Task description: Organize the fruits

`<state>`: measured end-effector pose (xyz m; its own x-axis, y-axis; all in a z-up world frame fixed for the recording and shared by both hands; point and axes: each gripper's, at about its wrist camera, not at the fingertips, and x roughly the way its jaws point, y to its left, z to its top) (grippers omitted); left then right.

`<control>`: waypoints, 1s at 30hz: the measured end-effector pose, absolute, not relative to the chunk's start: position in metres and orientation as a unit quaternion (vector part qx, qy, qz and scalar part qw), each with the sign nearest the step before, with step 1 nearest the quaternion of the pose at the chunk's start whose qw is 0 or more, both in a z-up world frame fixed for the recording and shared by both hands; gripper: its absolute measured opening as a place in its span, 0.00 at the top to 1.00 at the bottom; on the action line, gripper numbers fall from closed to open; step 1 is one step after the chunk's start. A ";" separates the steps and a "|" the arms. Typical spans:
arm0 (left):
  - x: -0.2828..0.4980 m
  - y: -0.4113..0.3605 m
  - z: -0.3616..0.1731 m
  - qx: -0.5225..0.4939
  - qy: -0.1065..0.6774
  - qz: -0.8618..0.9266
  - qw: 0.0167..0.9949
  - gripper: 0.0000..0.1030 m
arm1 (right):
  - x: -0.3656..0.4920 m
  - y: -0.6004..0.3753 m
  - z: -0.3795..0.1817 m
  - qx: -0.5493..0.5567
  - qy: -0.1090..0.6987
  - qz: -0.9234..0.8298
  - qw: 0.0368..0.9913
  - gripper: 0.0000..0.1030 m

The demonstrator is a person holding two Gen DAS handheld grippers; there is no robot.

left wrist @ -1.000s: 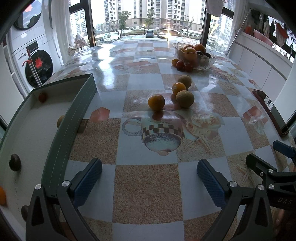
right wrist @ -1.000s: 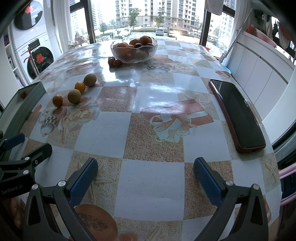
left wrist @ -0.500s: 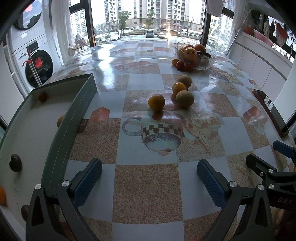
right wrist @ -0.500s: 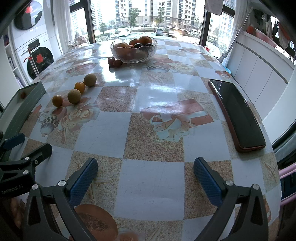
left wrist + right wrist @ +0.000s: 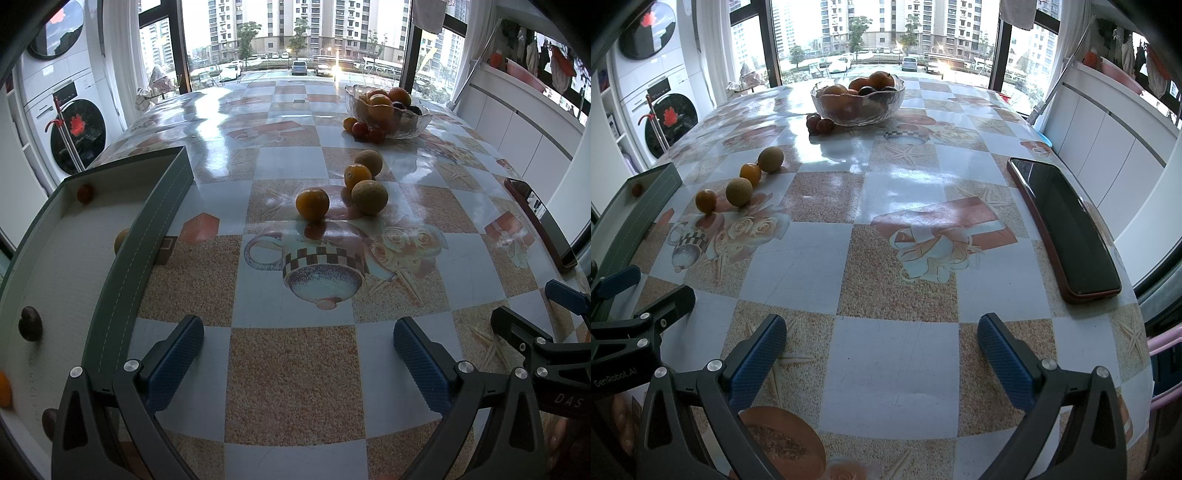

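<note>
Left wrist view, showing four loose fruits lying in a cluster on the table point(image 5: 295, 387) just beyond the printed teacup motif: a nearest orange point(image 5: 312, 204), a tan round fruit point(image 5: 369, 197) just right of it, a smaller orange point(image 5: 357, 176) behind, and a second tan fruit point(image 5: 368, 163) farthest from the cup. Left of the teacup motif a green-walled tray point(image 5: 147, 236) is holding several small fruits; well beyond the cup a glass bowl point(image 5: 388, 110) is sitting heaped with fruit, with small red fruits point(image 5: 364, 129) touching its base. Both tools are hovering low over the near edge, well short of the cluster: the left gripper point(image 5: 297, 358) is standing released, jaws wide apart and empty, and the right gripper point(image 5: 881, 356) is likewise spread and holding nothing. The step in hand appears to be the approach before a pick; the next move probably calls for advancing one gripper past the cup motif to straddle the nearest orange, closing gently since round fruit may roll on the glossy cloth. Right of the teacup, in the right wrist view, a dark phone point(image 5: 1063, 225) is lying near the table edge. A washing machine point(image 5: 70, 140) is standing beyond the tray, and tall windows are facing apartment blocks.
</note>
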<state>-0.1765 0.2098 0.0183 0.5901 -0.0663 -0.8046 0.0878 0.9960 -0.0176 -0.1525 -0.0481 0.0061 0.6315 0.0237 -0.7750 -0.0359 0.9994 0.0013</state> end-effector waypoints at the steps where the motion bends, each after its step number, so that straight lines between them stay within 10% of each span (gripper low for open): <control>1: -0.176 0.210 0.018 0.012 0.451 -0.043 0.892 0.00 | -0.153 -0.048 0.006 -0.007 0.429 0.016 0.903 0.00; 30: -0.175 0.211 0.018 0.012 0.451 -0.043 0.892 0.00 | -0.152 -0.048 0.006 -0.007 0.429 0.016 0.903 0.00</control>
<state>-0.1754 0.2106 0.0184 0.5901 -0.0663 -0.8046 0.0876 0.9960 -0.0178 -0.1524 -0.0482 0.0062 0.6317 0.0232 -0.7748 -0.0351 0.9994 0.0013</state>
